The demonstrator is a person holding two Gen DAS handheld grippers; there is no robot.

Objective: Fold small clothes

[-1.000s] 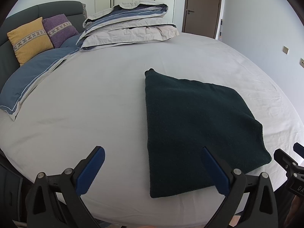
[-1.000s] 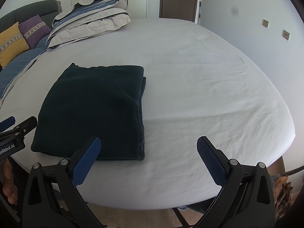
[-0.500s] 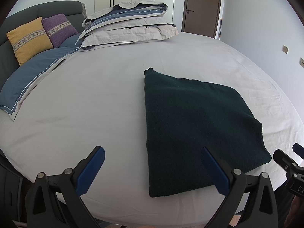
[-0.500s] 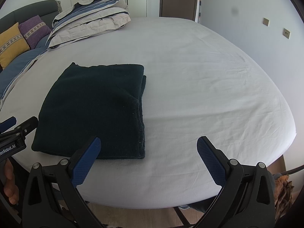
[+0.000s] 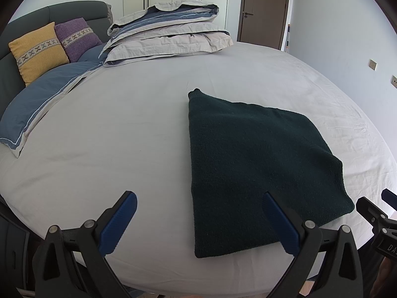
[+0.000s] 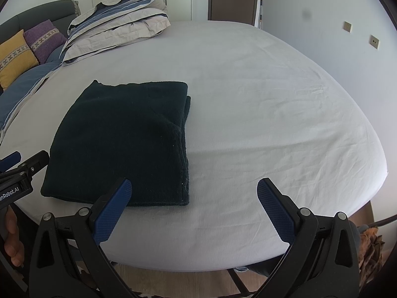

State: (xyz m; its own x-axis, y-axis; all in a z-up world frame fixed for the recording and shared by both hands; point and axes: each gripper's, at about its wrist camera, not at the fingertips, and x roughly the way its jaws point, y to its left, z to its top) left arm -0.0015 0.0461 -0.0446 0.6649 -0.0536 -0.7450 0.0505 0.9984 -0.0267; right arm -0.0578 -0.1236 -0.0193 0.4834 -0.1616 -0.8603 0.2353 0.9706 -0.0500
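Note:
A dark green knitted garment (image 5: 255,164) (image 6: 124,139) lies folded into a flat rectangle on the white bed sheet (image 5: 119,129) (image 6: 260,104). My left gripper (image 5: 198,198) is open at the bed's near edge; its right finger overlaps the garment's near left corner, and nothing is between the fingers. My right gripper (image 6: 193,186) is open too, held just short of the garment's near right corner, holding nothing. Each gripper shows at the edge of the other's view.
A folded duvet stack (image 5: 168,37) (image 6: 116,24) lies at the bed's far side. Yellow (image 5: 37,52) and purple (image 5: 77,37) cushions lean on a dark headboard, with a blue pillow (image 5: 44,104) in front. A brown door (image 5: 263,10) stands behind; a hand (image 6: 12,243) holds the left gripper.
Both grippers have held almost still, with only a very slight drift of the view. The garment has not moved.

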